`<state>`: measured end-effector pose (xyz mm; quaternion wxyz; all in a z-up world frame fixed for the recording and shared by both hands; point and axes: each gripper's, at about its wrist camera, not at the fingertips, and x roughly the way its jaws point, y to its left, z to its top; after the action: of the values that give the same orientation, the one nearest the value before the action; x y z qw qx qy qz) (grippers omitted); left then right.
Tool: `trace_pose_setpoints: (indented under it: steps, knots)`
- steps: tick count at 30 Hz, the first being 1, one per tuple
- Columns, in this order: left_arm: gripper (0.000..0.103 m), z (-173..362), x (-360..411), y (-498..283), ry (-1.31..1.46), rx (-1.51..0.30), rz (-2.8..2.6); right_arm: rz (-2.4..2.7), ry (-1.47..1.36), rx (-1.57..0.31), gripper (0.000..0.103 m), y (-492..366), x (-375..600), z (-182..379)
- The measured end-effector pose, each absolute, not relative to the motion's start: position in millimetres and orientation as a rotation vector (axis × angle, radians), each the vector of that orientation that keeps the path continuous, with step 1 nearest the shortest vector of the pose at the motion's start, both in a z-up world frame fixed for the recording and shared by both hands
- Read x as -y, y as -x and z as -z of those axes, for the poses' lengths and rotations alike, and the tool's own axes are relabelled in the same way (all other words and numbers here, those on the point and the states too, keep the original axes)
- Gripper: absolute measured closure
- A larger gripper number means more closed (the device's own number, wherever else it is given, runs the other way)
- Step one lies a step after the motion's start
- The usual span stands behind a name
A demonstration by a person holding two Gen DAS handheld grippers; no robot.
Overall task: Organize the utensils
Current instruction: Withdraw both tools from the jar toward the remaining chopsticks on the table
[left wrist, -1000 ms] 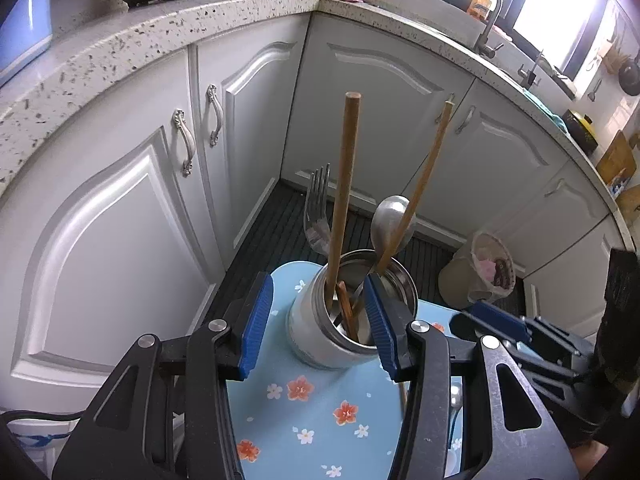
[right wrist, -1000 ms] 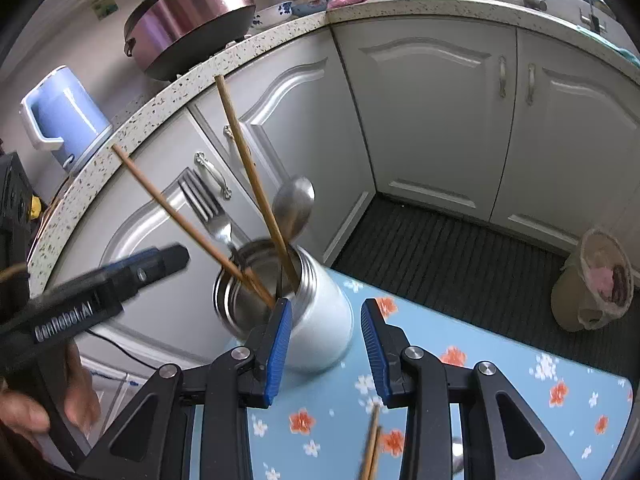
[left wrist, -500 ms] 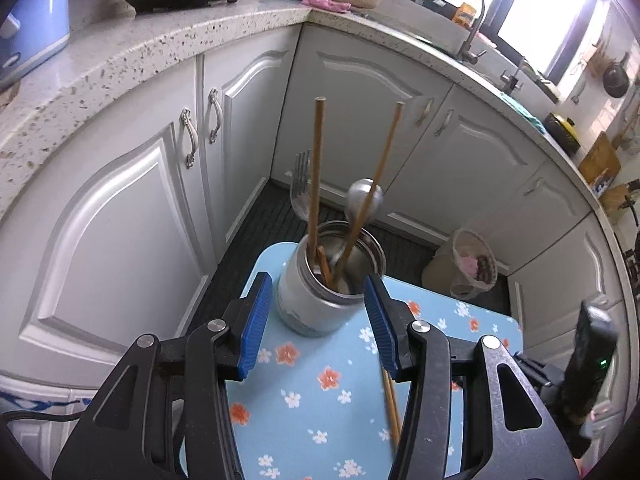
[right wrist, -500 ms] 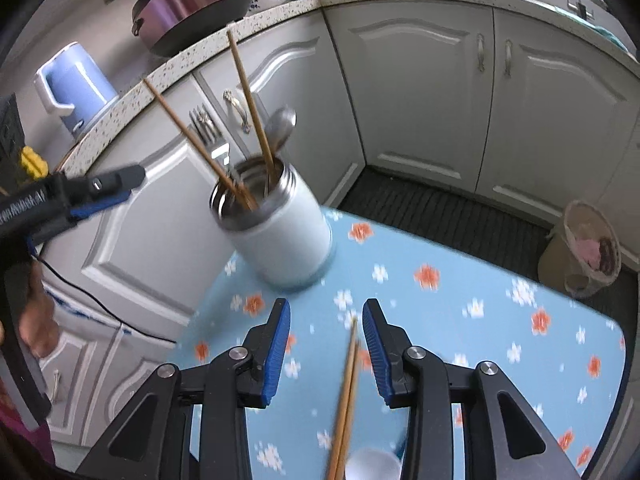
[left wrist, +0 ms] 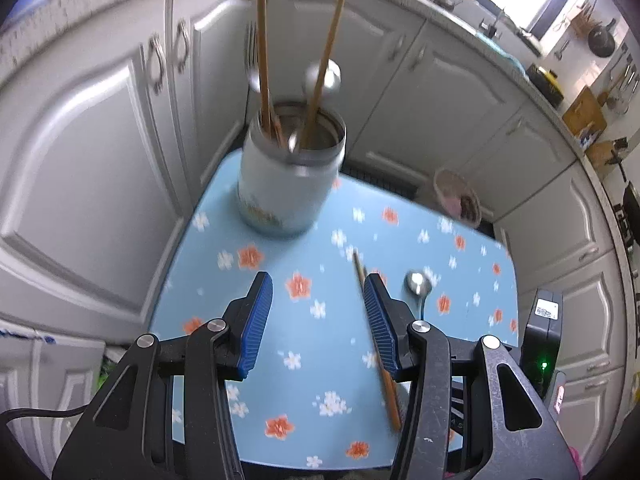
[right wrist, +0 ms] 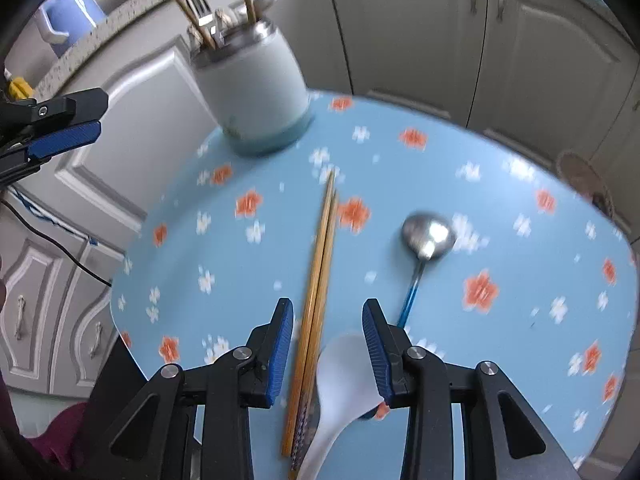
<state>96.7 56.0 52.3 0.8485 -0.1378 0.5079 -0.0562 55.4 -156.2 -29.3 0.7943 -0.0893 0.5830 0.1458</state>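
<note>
A white utensil jar (left wrist: pixel 288 184) (right wrist: pixel 252 92) with a steel rim stands at the far left of the blue flowered table (left wrist: pixel 280 320) (right wrist: pixel 520 208); chopsticks, a fork and a spoon stick out of it. A pair of wooden chopsticks (right wrist: pixel 316 280) (left wrist: pixel 376 344) lies on the table, beside a metal spoon (right wrist: pixel 426 240) (left wrist: pixel 418 286) with a blue handle and a white spoon (right wrist: pixel 344 384). My right gripper (right wrist: pixel 326 332) hangs open above the chopsticks and the white spoon. My left gripper (left wrist: pixel 318 312) (right wrist: pixel 64 120) is open with nothing in it, short of the jar.
White cabinet doors (left wrist: pixel 100 152) ring the table on the left and the far side. A speckled counter carries a blue kettle (right wrist: pixel 68 16). A small bin (left wrist: pixel 458 200) stands on the dark floor beyond the table.
Both grippers have pulled back from the jar towards the near side of the table. The right one sank, and the loose chopsticks and spoons came into view beneath it.
</note>
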Motion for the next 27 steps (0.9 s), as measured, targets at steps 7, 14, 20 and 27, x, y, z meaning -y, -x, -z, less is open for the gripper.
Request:
trace_pose_setpoints:
  steps: [7, 14, 20, 27]
  knots:
    - [0.056, -29, -50, -91, 0.286, -1.123, 0.122, -0.427, 0.107, -1.297, 0.068, -23, 157, 40]
    - [0.056, -23, -47, -92, 0.292, -1.134, 0.126, -0.439, 0.065, -1.363, 0.068, -14, 172, 55]
    - [0.056, -12, -33, -93, 0.267, -1.171, 0.148, -0.380, 0.061, -1.356, 0.069, -25, 195, 54]
    - [0.056, 3, -29, -97, 0.293, -1.212, 0.140, -0.301, 0.068, -1.279, 0.069, -46, 188, 45]
